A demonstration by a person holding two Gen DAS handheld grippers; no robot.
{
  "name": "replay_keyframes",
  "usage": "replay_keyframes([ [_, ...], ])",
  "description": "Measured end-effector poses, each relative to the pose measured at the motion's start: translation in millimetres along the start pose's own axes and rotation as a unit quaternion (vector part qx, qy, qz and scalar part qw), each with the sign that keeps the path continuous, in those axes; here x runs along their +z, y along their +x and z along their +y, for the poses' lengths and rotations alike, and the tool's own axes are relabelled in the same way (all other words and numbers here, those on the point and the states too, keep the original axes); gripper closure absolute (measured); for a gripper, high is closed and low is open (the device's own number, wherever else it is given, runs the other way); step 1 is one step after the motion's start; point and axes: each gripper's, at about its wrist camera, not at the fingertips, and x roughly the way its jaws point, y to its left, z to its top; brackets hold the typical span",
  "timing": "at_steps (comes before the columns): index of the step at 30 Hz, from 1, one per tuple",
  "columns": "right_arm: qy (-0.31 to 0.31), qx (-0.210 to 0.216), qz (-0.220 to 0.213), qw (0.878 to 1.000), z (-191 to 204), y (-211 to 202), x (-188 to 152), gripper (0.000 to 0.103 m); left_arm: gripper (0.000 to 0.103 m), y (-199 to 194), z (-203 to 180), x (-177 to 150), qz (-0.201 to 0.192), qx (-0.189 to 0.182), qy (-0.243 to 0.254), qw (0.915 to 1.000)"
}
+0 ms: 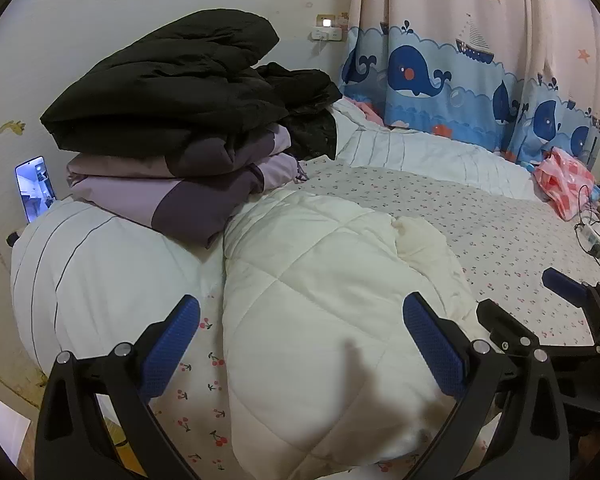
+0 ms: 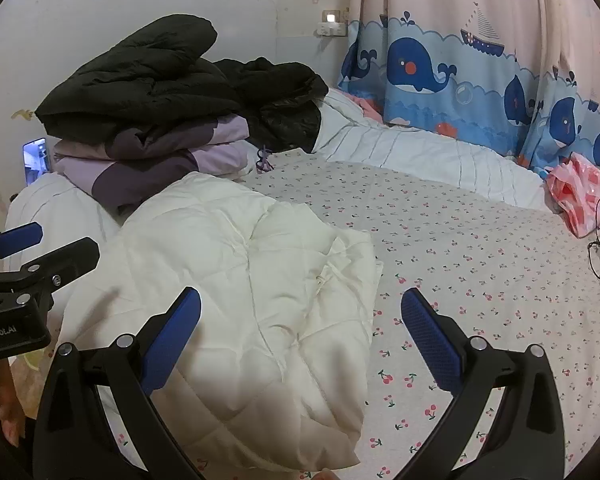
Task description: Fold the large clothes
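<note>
A white quilted coat (image 1: 320,280) lies bunched on the cherry-print bed sheet (image 1: 500,232); it also shows in the right wrist view (image 2: 240,272). My left gripper (image 1: 300,344) is open just above the coat's near part, empty. My right gripper (image 2: 300,332) is open above the coat's right edge and the sheet (image 2: 480,260), empty. The right gripper also shows at the right of the left wrist view (image 1: 540,300). The left gripper shows at the left of the right wrist view (image 2: 32,252).
A stack of folded purple and black coats (image 1: 172,128) sits on a striped duvet (image 1: 100,264) at the back left. A phone (image 1: 36,188) leans on the wall. A whale-print curtain (image 1: 460,72), a pink bag (image 1: 564,184) and a charger cable (image 1: 592,236) are at the right.
</note>
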Motion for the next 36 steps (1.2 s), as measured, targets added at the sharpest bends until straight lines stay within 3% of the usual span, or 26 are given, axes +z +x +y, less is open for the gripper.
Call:
replay_keyframes([
  [36, 0.001, -0.011, -0.004, 1.000, -11.3, -2.2, -0.6, 0.006, 0.006, 8.8, 1.3, 6.3, 0.016, 0.021, 0.005, 0.9996],
])
